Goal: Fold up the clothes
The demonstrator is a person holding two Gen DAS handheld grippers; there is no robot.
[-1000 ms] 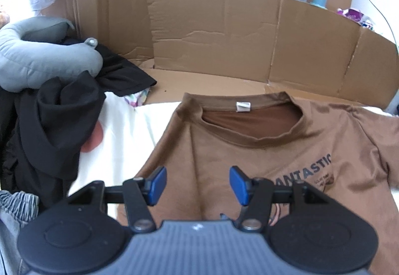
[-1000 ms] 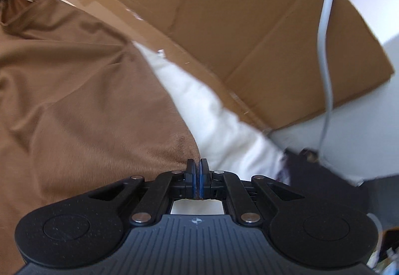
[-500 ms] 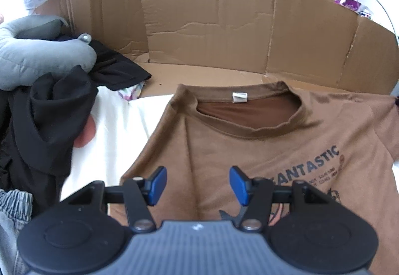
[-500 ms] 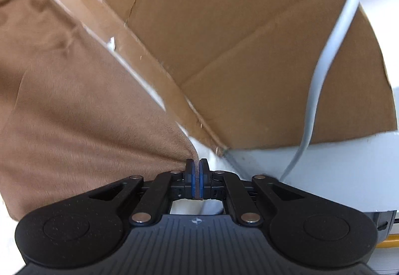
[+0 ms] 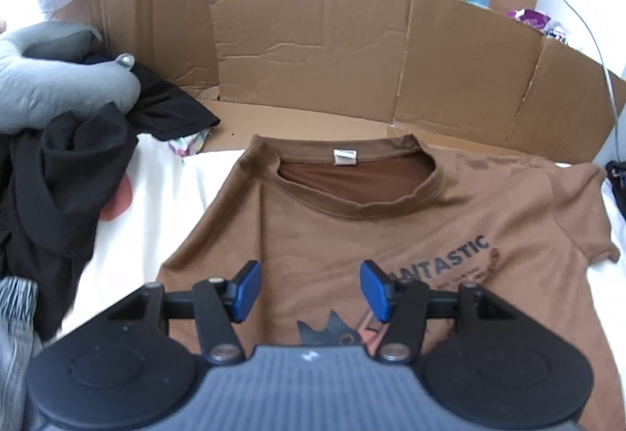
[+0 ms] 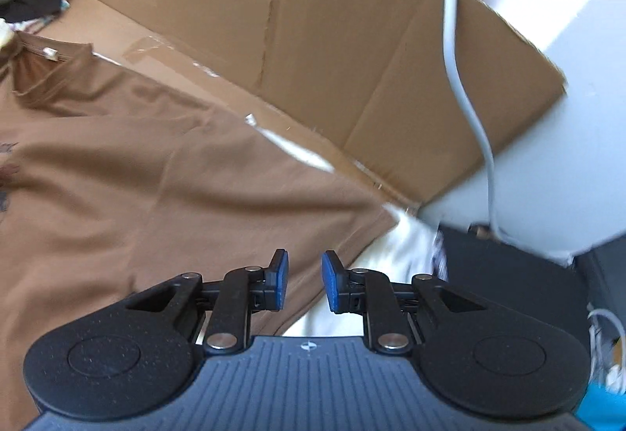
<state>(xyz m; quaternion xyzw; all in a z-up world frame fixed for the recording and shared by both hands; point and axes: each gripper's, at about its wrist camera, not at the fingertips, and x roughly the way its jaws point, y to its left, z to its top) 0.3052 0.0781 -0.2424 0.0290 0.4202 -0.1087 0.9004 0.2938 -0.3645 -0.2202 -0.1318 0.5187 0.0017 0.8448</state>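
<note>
Right tool point(image 6: 304, 284) now released and parted, left tool point(image 5: 311, 290) spread wide, one brown T-shirt point(image 5: 336, 235) flat

- The right tongs point(image 6: 304, 284) were clamped shut on the sleeve edge of the brown t-shirt point(image 6: 156, 188) a second ago, then they let go and opened up.
- That sleeve dropped and spread out flat over the white sheet point(image 6: 395, 255).
- The left tongs point(image 5: 311, 290) pulled back a bit, so the "FANTASTIC" print point(image 5: 442, 259) came into view.
</note>
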